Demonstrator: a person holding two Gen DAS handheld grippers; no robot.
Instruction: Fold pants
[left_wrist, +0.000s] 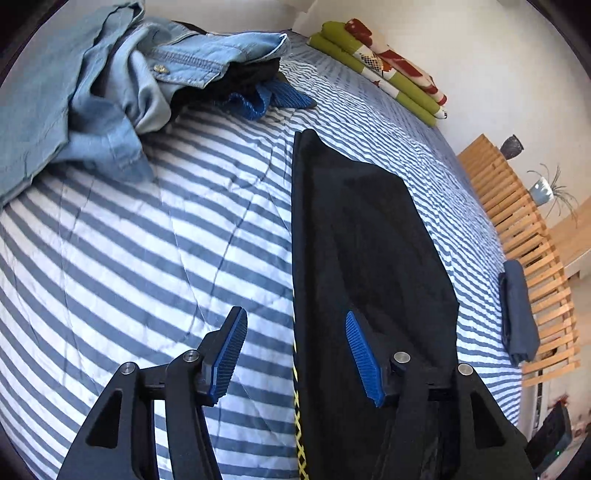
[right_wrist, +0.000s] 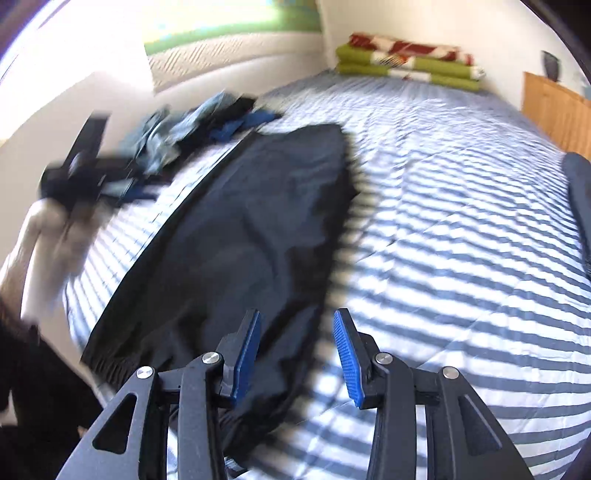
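Beneath both grippers' spread jaws, black pants (left_wrist: 362, 229) flat on striped bedspread (left_wrist: 147, 240).

The picture is blurry. The right tongs (right_wrist: 296, 349) are wide apart with nothing between them. Black pants (right_wrist: 236, 236) lie long and flat on the striped bed (right_wrist: 461, 240). The other tongs (right_wrist: 88, 162) float near a heap of blue clothes (right_wrist: 192, 125). A folded blanket (right_wrist: 410, 61) sits far back.
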